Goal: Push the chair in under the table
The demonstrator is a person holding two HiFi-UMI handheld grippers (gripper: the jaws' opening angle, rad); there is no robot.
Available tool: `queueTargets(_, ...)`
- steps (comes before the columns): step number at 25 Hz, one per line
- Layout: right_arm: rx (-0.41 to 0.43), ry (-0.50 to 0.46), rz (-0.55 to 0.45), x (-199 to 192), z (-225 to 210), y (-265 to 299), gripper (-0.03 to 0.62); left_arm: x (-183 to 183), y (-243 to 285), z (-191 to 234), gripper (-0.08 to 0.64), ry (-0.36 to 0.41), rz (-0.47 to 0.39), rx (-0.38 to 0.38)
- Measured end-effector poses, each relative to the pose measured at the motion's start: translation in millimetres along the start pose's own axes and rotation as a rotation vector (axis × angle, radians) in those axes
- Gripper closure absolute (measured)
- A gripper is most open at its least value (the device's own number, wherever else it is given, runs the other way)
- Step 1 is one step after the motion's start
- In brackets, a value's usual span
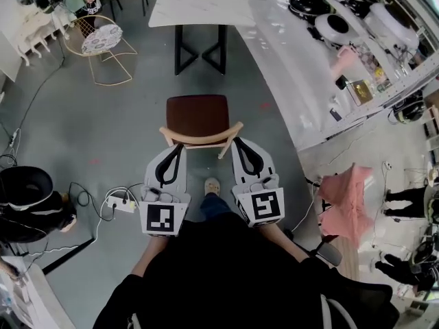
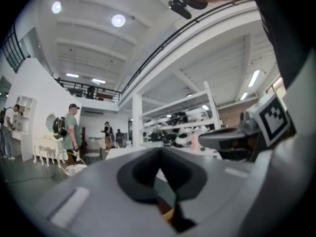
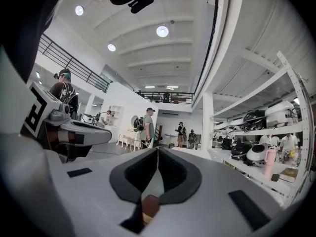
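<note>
A grey floor carries a white power strip with cables trailing off it. Far off on the left stands a wire seat with a round patterned cushion, and nearer on that side sits a black round object. Along the right runs a long white surface bearing round black and white items, perhaps helmets, and a pink bottle. A pink cloth lies draped by its near end. Farther off, a person in a green shirt stands wearing a backpack.

Chair short of table; left gripper, right gripper behind.
</note>
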State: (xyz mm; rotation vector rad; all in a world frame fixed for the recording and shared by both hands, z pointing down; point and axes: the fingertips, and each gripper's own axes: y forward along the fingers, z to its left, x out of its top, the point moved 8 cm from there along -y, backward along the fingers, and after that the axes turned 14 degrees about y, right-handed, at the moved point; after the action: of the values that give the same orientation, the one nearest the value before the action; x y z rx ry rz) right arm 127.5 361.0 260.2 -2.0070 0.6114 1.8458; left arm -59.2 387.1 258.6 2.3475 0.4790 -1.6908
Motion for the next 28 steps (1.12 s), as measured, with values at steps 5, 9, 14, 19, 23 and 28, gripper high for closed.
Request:
queueTargets(5, 0.030, 0.004, 0.029, -0.6, -36.6, 52.8, 0.569, -11.4, 48.8, 21.8, 0.552, -0.032, 0.042, 0.042)
queueTargets(9, 0.056, 0.005, 0.049, -3.8, -55.1, 86.7, 0.569, -23.9, 80.7, 36.7, 0.552, -0.045, 0.057, 0.073)
queueTargets(14, 0.111, -0.001, 0.077, -15.4, -81.3, 124.6, 0.569, -38.1, 119.1, 47.4, 0.552, -0.056, 0.051, 0.071)
queueTargets(19, 0.144, -0.021, 0.107, -29.4, -95.4, 147.4, 0.568, -60.5, 139.8, 49.1, 0.551, -0.049, 0.062, 0.033)
queueTargets(23, 0.152, -0.017, 0.178, -54.4, -100.6, 157.1, 0.568, -89.0, 147.8, 50.4, 0.545, -0.028, 0.149, -0.023)
queueTargets(28, 0.141, -0.012, 0.267, -82.5, -103.9, 163.3, 0.568, -121.8, 152.2, 55.0, 0.470, -0.033, 0.236, -0.097)
